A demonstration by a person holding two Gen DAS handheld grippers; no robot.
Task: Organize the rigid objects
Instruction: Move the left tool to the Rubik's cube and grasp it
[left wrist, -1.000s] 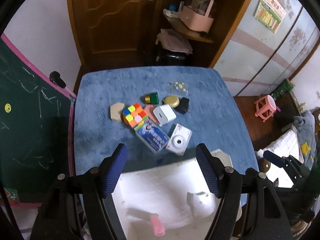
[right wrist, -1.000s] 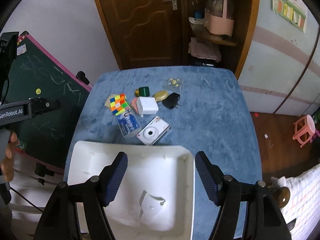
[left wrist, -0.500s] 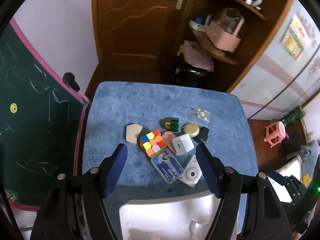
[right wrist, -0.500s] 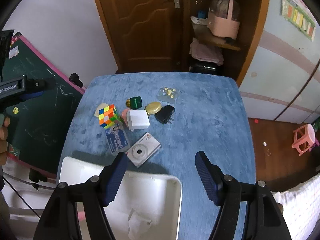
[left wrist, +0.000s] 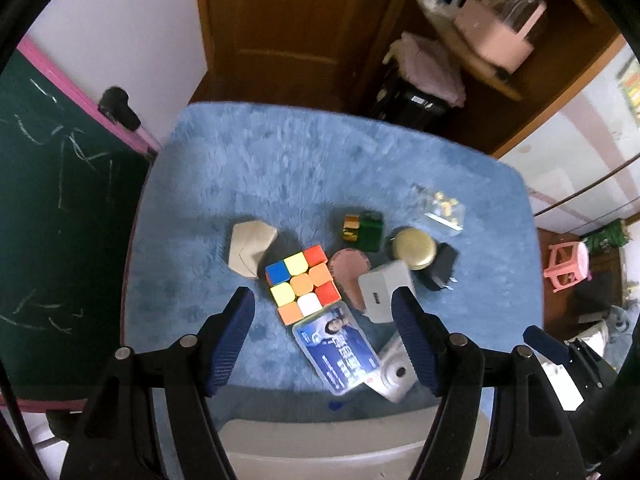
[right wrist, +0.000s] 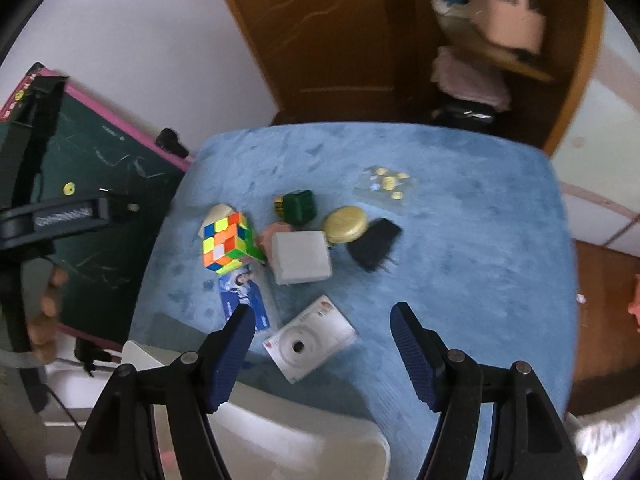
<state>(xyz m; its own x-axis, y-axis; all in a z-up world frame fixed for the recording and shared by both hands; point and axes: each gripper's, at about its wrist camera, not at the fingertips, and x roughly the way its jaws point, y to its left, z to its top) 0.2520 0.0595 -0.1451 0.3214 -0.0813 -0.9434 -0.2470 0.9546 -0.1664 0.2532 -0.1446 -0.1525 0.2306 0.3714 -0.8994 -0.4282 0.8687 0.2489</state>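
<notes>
Above the table [left wrist: 240, 168], both grippers have advanced toward the cube [left wrist: 302, 283].

A room in a home. A wooden door [left wrist: 280, 28], a chalkboard [left wrist: 52, 200] and shelves [left wrist: 492, 72] stand behind the table [left wrist: 280, 168]. A pink stool [left wrist: 568, 266] sits aside.

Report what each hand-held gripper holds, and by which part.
Nothing is held. The left hand-held gripper and the right hand-held gripper are both open and empty above the table.

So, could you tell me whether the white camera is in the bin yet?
Not yet. The camera lies flat on the blue cloth, just beyond the bin rim.
</notes>
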